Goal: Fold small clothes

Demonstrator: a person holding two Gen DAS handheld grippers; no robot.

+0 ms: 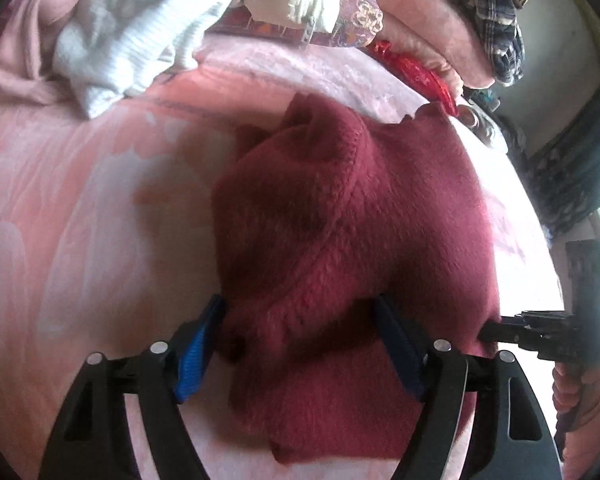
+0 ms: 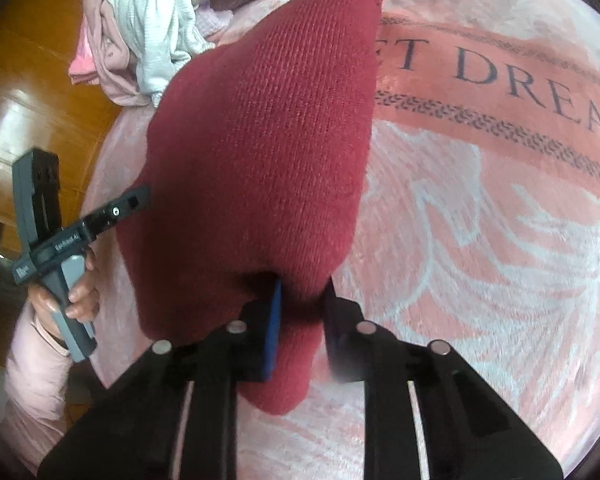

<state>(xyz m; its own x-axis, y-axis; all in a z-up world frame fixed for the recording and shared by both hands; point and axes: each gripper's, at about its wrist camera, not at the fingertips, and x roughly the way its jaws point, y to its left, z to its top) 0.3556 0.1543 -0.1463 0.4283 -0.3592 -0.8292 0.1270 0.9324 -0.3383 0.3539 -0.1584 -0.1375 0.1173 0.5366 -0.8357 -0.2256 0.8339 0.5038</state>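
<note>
Pink "DREAM" bedspread (image 2: pixel 480 208) beside wood floor (image 2: pixel 32 80), both grippers (image 1: pixel 300 344) (image 2: pixel 300 316) clamped on maroon knit (image 2: pixel 260 140).

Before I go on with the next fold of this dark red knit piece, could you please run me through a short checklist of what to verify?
1. Left gripper has cloth between its fingers: ok; a thick bunch of the dark red knit garment fills the wide gap.
2. Left jaws clamped firmly: cannot tell.
3. Right gripper on the garment: ok, narrow gap pinching an edge.
4. Garment lying flat: not ok; it is bunched in the left wrist view and lifted in the right.
5. Landing area on the pink bedspread: ok, bare beside the garment.
6. White ribbed garment and the pile apart from the work: ok, they lie at the far edge.
</note>
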